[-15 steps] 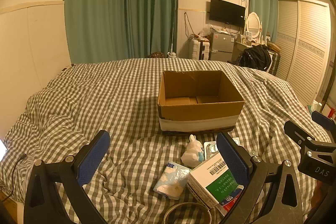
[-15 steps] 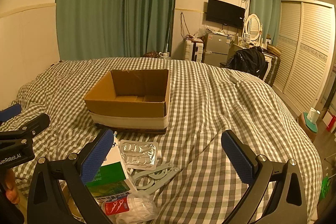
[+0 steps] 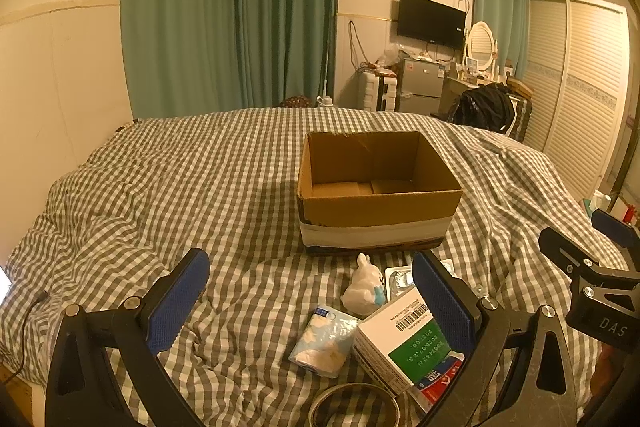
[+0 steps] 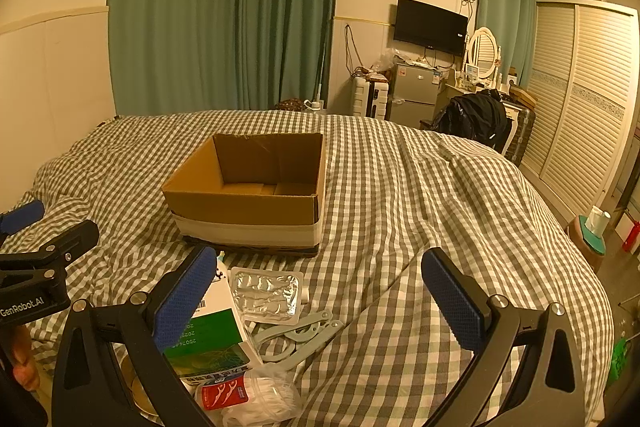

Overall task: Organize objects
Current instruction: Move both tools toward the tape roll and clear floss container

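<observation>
An open cardboard box [image 3: 376, 211] [image 4: 244, 205] sits empty on the checked bed. In front of it lie a white rabbit figure [image 3: 362, 287], a tissue pack [image 3: 324, 341], a white-and-green carton [image 3: 400, 339] [image 4: 208, 339], a silver blister pack [image 4: 266, 293], pale blue hangers [image 4: 298, 337], a bag of floss picks [image 4: 244, 395] and a tape roll [image 3: 354, 403]. My left gripper [image 3: 312, 299] hangs open above the tissue pack and rabbit. My right gripper [image 4: 320, 297] is open over the hangers, holding nothing.
The checked duvet [image 4: 420, 195] covers the whole bed. A wall runs along the left, green curtains [image 3: 232, 11] behind. A wardrobe [image 4: 580, 99], a fridge [image 3: 420, 87] and a chair with a black bag [image 4: 476, 121] stand at the far right. A cable [image 3: 24, 319] lies at the left edge.
Both grippers have barely shifted; the view of the box and the objects is almost the same.
</observation>
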`<state>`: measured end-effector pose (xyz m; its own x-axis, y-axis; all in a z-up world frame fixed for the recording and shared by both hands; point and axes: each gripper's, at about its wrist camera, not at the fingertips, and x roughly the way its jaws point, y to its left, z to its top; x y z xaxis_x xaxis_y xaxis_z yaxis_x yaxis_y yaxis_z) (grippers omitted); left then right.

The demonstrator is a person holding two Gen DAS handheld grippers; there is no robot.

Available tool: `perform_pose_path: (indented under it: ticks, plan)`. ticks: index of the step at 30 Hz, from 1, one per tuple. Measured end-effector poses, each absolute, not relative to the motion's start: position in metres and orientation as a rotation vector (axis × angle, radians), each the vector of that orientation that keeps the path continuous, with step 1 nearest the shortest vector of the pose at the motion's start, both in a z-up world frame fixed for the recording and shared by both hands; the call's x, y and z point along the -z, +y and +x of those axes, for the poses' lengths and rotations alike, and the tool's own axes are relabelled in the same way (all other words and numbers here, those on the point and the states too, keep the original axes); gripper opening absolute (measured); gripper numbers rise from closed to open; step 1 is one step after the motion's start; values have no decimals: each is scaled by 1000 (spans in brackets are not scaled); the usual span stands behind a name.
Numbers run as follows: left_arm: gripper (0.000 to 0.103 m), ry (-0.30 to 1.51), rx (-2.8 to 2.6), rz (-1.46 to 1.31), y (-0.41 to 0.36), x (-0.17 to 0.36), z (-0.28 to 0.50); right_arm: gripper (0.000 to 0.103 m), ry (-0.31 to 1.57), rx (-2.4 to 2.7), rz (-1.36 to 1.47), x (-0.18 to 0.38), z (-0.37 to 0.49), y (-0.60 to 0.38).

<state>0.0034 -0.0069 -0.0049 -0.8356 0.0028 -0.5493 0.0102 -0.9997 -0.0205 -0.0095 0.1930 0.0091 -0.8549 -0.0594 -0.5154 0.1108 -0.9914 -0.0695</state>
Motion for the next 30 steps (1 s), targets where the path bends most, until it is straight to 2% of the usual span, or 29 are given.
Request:
perform_pose_path:
  ticks: [30]
  plan:
    - [103,1,3030,910,-1,-4,26,103,163,2906,760,-27,18,187]
